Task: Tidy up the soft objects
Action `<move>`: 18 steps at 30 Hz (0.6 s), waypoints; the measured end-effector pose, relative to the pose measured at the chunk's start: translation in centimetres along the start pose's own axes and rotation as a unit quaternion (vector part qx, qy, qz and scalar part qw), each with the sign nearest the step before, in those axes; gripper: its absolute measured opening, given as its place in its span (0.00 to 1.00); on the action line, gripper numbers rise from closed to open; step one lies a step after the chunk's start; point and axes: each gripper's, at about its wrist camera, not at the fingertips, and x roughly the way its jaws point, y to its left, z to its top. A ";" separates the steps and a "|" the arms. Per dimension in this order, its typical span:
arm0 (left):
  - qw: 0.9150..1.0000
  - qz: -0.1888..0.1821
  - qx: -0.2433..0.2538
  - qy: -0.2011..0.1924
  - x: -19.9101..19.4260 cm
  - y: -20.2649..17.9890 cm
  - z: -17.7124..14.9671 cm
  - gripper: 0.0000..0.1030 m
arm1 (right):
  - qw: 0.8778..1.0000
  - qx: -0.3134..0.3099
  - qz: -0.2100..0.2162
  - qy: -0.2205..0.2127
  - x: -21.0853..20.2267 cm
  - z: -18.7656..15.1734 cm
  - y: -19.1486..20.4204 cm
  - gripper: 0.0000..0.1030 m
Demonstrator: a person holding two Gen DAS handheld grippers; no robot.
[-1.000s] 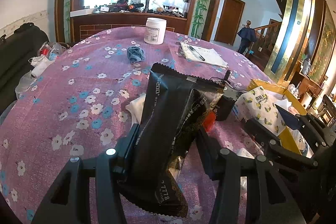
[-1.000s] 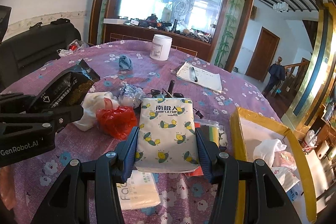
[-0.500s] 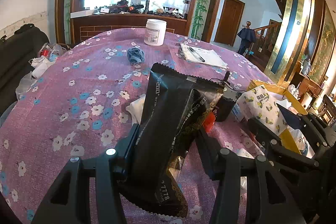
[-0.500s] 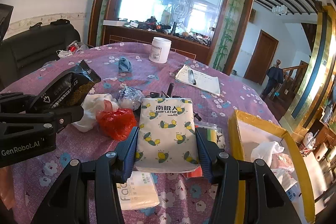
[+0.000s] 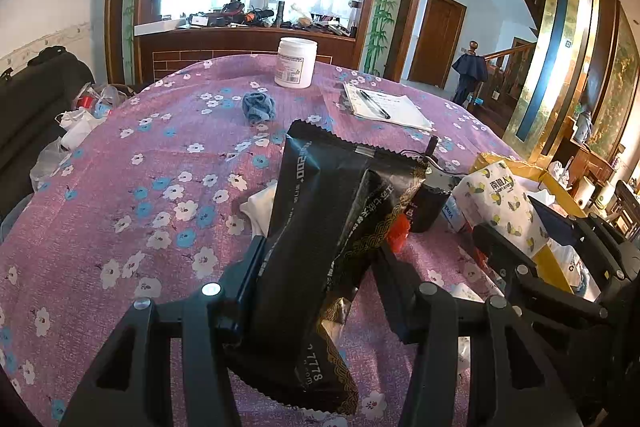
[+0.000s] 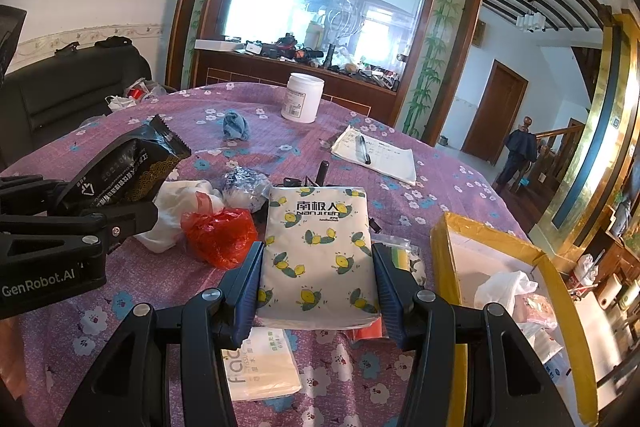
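Nothing has moved since the earlier frames. Both tools stay above the purple flowered tablecloth (image 6: pixel 440 183). The left gripper (image 5: pixel 320 267) clamps a crinkled black foil snack packet (image 5: pixel 320 227). The right gripper (image 6: pixel 318 277) clamps a white lemon-printed soft tissue pack (image 6: pixel 318 251), near the yellow-edged cardboard box (image 6: pixel 496 247) at right.

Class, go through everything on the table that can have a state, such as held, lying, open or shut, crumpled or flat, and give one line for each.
Left gripper: shut on black foil packet.
Black foil packet: held, raised.
Right gripper: shut on lemon-print tissue pack.
Lemon-print tissue pack: held.
Yellow box: open, with soft items inside.
White jar: upright, lid on.
Blue cloth: crumpled.
Red plastic bag: crumpled.
Pen: lying on notepad.
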 end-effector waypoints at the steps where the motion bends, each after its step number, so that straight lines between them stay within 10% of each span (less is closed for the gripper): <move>1: 1.000 0.000 0.000 0.000 0.0 0.0 0.0 0.50 | 1.000 0.000 0.000 0.000 0.0 0.0 0.1 0.54; 18: 1.000 0.000 0.002 -0.002 0.1 -0.1 0.4 0.50 | 1.000 0.003 -0.011 -0.011 -0.2 0.2 -0.5 0.54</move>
